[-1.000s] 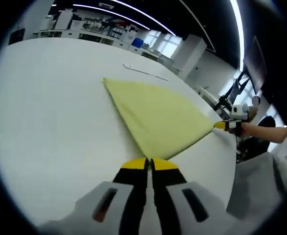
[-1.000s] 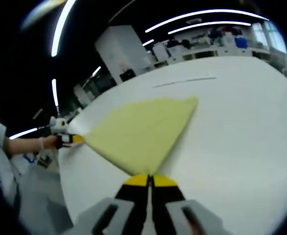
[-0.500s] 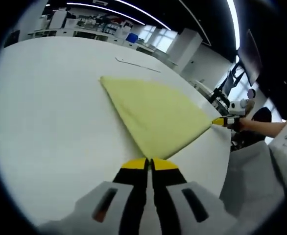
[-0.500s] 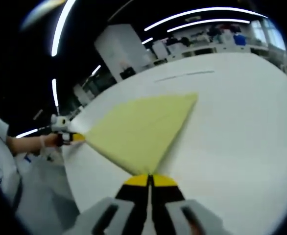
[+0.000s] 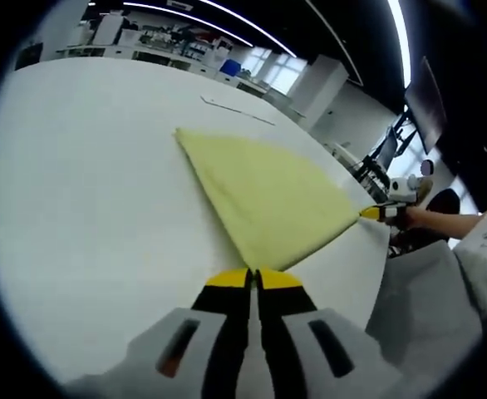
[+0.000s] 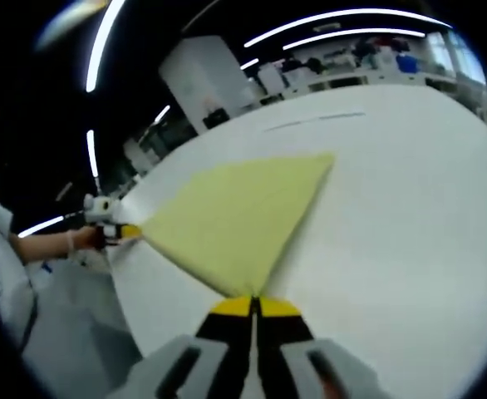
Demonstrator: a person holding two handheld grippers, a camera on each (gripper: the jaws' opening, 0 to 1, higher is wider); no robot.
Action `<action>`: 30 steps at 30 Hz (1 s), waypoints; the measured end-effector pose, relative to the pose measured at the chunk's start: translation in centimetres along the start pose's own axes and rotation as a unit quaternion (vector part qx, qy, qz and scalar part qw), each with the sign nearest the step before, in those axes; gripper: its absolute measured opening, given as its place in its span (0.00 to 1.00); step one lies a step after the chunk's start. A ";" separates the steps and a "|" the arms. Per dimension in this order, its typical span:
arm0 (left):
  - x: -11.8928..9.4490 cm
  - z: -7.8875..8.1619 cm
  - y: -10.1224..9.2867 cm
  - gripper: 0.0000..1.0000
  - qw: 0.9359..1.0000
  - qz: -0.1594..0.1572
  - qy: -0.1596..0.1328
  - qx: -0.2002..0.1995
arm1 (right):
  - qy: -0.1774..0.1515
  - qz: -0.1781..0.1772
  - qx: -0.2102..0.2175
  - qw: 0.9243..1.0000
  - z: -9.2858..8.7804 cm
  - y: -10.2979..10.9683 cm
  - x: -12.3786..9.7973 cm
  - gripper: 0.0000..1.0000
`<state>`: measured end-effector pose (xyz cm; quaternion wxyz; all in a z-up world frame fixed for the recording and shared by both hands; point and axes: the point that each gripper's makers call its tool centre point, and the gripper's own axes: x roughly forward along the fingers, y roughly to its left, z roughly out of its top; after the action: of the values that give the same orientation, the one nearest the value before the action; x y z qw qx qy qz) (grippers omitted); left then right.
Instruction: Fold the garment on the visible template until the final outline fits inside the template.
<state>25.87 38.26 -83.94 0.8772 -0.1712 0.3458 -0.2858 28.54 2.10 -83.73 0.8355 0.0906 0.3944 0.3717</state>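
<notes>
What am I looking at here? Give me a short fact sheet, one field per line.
Surface: white table
Item: yellow garment, folded, lying flat
Left gripper: jaws closed on the garment's near corner
Right gripper: jaws closed on another corner; also seen in the left gripper view at the cloth's right tip
Person: a hand holds the right gripper
Template: thin dark line on the table beyond the garment; full outline cannot be told
Background: room with ceiling light strips

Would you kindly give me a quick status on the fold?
Left claw and right claw each shut on a corner of the yellow garment. Garment stretched between them on the white table. No obstruction seen.
</notes>
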 end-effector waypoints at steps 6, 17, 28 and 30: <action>-0.1 -0.3 -0.2 0.00 1.000 0.001 0.000 -0.002 | -0.004 0.000 0.005 1.000 0.0 -0.2 0.0 0.00; -0.8 0.2 -0.4 0.34 0.999 0.017 -0.021 0.020 | -0.043 -0.017 0.006 0.999 0.8 -0.9 -1.4 0.44; -2.6 2.1 -2.1 0.97 0.990 0.064 -0.055 0.110 | -0.093 -0.054 -0.004 0.994 1.7 -1.4 -3.2 0.93; -2.9 2.2 -2.8 0.99 0.988 0.068 -0.058 0.122 | -0.094 -0.063 -0.005 0.994 1.6 -1.7 -3.6 0.97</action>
<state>24.61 38.13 -79.55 0.9275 -0.0551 0.2680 -0.2548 29.12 -1.32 -81.32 0.8912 0.0957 0.3171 0.3099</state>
